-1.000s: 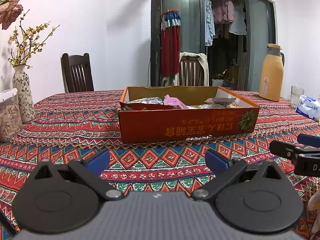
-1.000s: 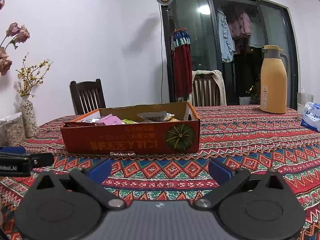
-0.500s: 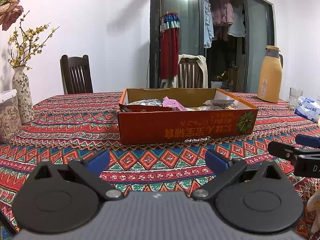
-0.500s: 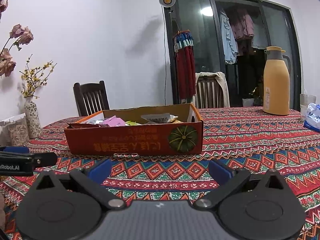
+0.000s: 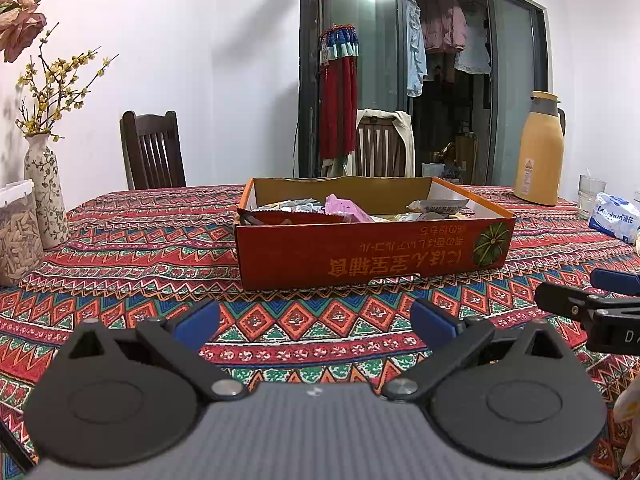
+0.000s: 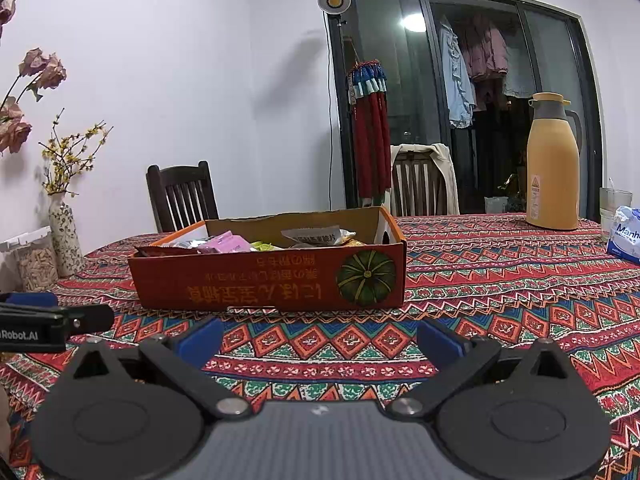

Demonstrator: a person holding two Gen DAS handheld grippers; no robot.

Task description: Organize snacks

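An orange cardboard box [image 5: 372,254] [image 6: 272,284] sits on the patterned tablecloth, holding several snack packets, among them a pink one [image 5: 344,206] [image 6: 224,245] and a grey-white one [image 6: 316,236]. My left gripper [image 5: 315,322] is open and empty, low over the cloth in front of the box. My right gripper [image 6: 320,338] is open and empty, also short of the box. Each gripper shows at the edge of the other's view, the right one [image 5: 592,300] and the left one [image 6: 56,318].
A flowered vase [image 5: 46,196] and a jar of seeds [image 5: 18,232] stand at the left. A yellow thermos [image 5: 540,150] [image 6: 554,164], a glass [image 6: 614,204] and a tissue pack [image 5: 614,216] stand at the right. Two chairs [image 5: 154,150] stand behind the table.
Both grippers have tilted or risen slightly, so the box sits a little lower in both views. Both stay open and empty.
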